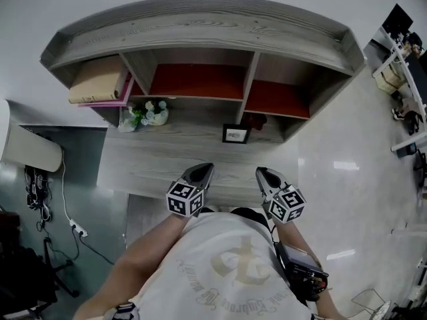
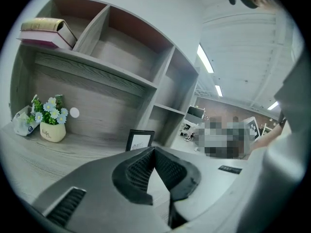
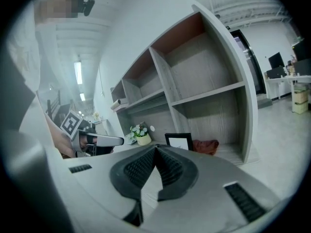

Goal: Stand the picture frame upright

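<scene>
A small black picture frame (image 1: pixel 236 134) with a white print stands upright on the grey wooden desk (image 1: pixel 153 165), near the shelf unit's middle divider. It also shows beyond the jaws in the left gripper view, picture frame (image 2: pixel 140 140), and in the right gripper view, picture frame (image 3: pixel 179 141). My left gripper (image 1: pixel 202 170) and right gripper (image 1: pixel 263 172) are held side by side at the desk's near edge, well short of the frame. Both are shut with nothing between the jaws, left gripper (image 2: pixel 153 150) and right gripper (image 3: pixel 155 148).
A grey shelf unit (image 1: pixel 200 25) with red-backed compartments rises behind the desk. A small pot of flowers (image 1: pixel 148 114) sits at the back left, a stack of books (image 1: pixel 99 82) on the upper left shelf, and a dark red cloth (image 3: pixel 206 146) lies right of the frame.
</scene>
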Motion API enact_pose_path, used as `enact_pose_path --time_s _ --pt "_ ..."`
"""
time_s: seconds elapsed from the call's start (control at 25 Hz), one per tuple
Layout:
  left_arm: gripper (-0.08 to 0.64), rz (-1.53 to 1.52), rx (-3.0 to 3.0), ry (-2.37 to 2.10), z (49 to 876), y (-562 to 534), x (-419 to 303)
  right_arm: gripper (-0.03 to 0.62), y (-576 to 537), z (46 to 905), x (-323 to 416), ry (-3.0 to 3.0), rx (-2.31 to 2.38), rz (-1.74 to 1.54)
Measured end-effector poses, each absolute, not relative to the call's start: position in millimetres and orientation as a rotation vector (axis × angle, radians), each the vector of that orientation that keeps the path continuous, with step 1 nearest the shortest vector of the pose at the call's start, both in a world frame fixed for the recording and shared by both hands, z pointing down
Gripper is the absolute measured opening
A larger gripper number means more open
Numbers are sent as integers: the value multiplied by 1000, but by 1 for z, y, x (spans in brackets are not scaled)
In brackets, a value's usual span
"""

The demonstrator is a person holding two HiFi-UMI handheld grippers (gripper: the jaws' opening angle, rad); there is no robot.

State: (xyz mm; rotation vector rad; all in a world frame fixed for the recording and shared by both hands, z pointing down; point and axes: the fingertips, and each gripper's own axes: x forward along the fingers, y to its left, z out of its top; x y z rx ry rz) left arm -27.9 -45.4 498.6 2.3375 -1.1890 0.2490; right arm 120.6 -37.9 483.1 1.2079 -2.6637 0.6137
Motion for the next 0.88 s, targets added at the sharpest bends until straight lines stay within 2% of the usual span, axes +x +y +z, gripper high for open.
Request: enact_pose_path --time_s 0.88 --pt "2 287 2357 -1101 521 -23 -34 3 -15 498 118 -2626 1288 649"
